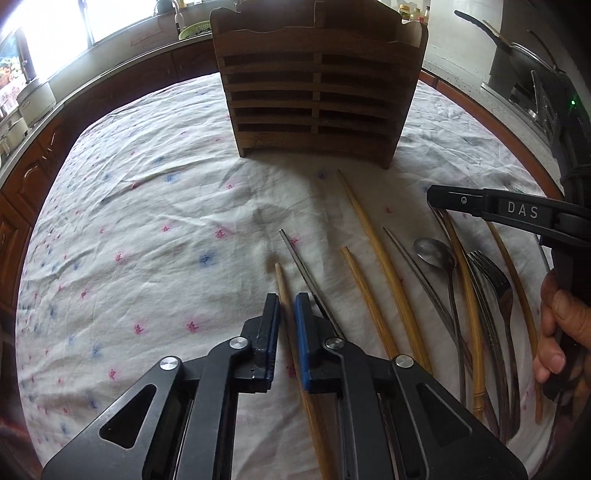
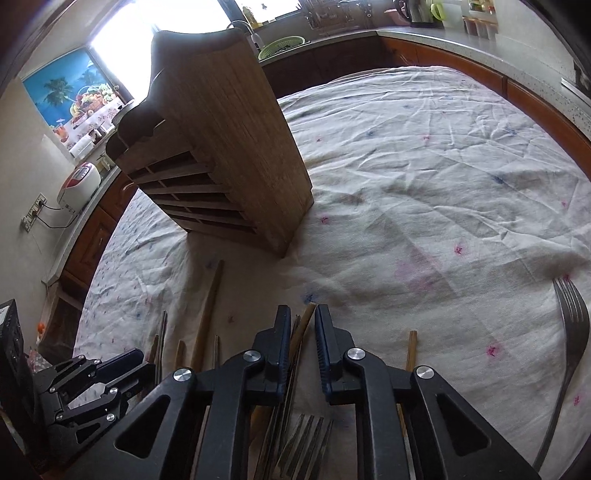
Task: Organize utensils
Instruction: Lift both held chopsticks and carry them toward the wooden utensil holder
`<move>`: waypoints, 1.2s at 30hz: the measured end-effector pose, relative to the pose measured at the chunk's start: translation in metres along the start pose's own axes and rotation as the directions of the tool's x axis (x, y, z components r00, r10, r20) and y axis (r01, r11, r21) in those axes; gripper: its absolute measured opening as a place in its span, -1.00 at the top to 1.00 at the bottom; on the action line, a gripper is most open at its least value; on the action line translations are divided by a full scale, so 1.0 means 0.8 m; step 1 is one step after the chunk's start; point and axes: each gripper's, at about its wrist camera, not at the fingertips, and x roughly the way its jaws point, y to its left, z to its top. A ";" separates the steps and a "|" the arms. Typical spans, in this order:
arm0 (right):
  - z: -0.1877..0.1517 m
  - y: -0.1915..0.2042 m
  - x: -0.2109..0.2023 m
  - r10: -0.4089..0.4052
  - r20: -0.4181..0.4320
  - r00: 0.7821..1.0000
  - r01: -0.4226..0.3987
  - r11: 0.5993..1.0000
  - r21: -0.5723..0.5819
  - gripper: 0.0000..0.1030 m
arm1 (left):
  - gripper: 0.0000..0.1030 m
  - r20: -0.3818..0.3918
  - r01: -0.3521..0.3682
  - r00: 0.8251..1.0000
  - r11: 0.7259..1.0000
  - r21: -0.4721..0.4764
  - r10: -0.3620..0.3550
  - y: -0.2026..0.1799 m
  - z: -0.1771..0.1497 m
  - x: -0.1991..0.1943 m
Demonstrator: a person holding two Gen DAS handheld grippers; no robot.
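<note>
Your left claw (image 1: 287,306) had closed on a wooden chopstick (image 1: 282,284) lying near the counter's (image 1: 147,206) near edge. Your right claw (image 2: 302,325) had pinched down on a bamboo chopstick (image 2: 306,319) in the utensil pile, just above the forks (image 2: 303,443). A spoon (image 1: 430,251) lay beside them. Another fork (image 2: 570,332) lay apart toward the right edge. The wooden rack (image 1: 317,92) stood at the far edge.

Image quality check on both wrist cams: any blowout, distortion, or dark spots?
Left wrist view: window blown out top-left, strong fisheye bending the wooden slatted utensil rack and table edge, dark vignette at the corners. Right wrist view: window glare again, rack's front face backlit and shadowed, white floral tablecloth evenly lit and sharp.
</note>
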 end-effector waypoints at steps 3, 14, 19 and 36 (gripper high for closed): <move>0.000 -0.003 -0.002 0.017 0.007 1.000 -0.018 1.000 0.023 0.84 | 0.87 0.006 0.029 1.000 0.999 -0.023 -0.029 0.007 0.000 -0.002; 0.003 0.008 -0.064 0.131 0.093 0.987 -0.135 0.990 0.042 0.89 | 0.91 0.138 0.156 0.981 0.978 -0.136 -0.137 0.055 -0.006 -0.075; 0.001 0.034 -0.094 0.158 0.139 0.978 -0.159 0.987 -0.003 0.91 | 0.91 0.199 0.186 0.968 0.969 -0.165 -0.151 0.070 -0.019 -0.114; -0.019 0.088 -0.196 0.239 0.273 0.932 -0.214 0.969 -0.121 0.91 | 0.92 0.415 0.238 0.897 0.957 -0.167 -0.151 0.075 -0.058 -0.238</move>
